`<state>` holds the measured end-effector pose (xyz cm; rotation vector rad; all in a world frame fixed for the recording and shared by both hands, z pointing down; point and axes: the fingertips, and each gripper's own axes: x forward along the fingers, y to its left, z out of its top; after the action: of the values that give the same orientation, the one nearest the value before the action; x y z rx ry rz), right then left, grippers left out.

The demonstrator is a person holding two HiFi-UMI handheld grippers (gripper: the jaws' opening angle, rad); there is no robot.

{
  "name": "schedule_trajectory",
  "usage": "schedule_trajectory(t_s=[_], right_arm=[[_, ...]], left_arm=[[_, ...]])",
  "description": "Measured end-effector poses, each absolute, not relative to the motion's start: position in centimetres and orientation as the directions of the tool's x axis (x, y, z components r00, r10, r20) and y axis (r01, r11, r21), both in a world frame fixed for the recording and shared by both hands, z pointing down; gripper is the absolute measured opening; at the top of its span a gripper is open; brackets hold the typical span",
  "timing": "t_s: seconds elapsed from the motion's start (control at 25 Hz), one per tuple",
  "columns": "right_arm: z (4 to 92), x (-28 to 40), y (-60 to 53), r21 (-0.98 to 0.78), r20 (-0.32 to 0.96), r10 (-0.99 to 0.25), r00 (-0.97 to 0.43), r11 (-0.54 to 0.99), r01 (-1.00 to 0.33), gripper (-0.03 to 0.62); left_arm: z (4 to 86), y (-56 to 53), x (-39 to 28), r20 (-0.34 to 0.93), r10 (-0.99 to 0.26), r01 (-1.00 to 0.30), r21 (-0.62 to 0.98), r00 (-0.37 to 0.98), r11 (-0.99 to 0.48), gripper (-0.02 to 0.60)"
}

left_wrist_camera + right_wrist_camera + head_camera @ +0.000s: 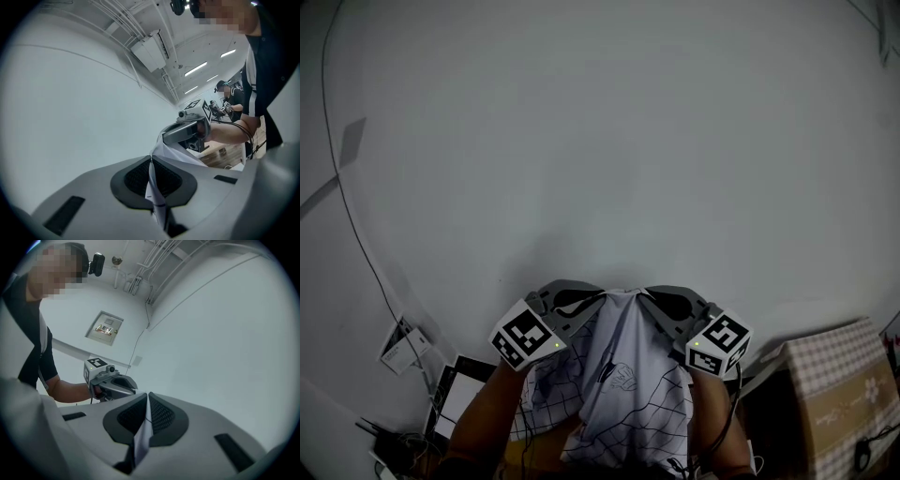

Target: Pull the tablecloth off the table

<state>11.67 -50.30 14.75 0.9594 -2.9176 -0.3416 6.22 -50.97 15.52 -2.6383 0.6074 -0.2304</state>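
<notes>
We find the left claw (592,300) and right claw (652,298) each clamped on the tablecloth (623,394). We judge it light, soft and limp, so pinched folds hold it well.

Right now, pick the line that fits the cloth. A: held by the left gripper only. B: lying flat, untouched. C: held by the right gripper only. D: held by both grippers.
D: the cloth is pinched between the shut jaws of the left gripper and the right gripper.

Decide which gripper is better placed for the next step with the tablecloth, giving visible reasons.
Neither clearly: left gripper and right gripper are both shut on the tablecloth, level and close together; probably both should move it.
</notes>
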Motion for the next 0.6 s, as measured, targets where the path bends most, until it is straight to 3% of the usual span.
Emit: schedule_trajectory(t_s=[0.6], right_arm=[[7.2,11.6,-50.6,0.313,-0.079,-0.587,-0.806,0.753,-0.579,0.020]], left_arm=[[7.6,-51.1,6.4,-0.018,-0.437,-0.382,-0.518,0.899,-0.766,0.012]])
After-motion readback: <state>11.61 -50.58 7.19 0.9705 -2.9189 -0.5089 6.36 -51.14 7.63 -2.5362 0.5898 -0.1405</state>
